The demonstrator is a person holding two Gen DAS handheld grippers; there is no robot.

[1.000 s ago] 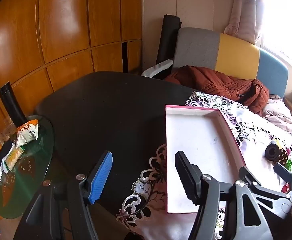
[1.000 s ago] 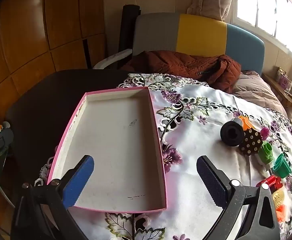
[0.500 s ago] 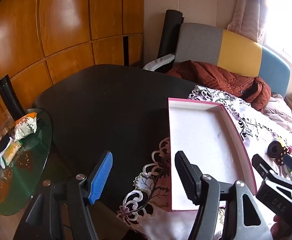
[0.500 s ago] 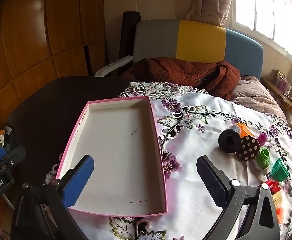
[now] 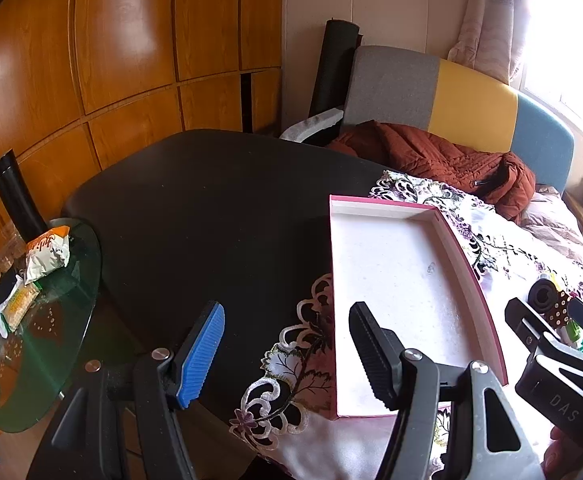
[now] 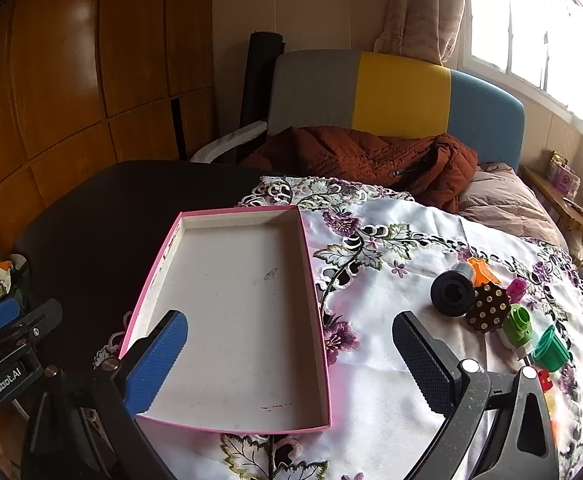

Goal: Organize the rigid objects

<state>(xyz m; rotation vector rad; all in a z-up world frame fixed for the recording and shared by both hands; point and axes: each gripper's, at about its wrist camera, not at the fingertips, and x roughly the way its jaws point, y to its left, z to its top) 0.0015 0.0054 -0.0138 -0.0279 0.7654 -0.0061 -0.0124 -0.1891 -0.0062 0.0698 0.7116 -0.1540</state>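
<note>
One tray point(image 6: 227, 212); two tongs point(image 6: 291, 344) point(image 5: 287, 344), both empty.

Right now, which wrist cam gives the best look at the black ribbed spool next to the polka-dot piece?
Right wrist view: the black ribbed spool lies unobstructed on the white floral tablecloth, its hollow end facing the camera. In the left wrist view the spool is small at the frame's edge, partly behind the right gripper.

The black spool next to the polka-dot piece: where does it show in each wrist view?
Left wrist: black spool at far right edge, above the right gripper.
Right wrist: black spool right of centre, on the floral cloth.
Shared landmark: pink-rimmed tray, left of it in both.
</note>
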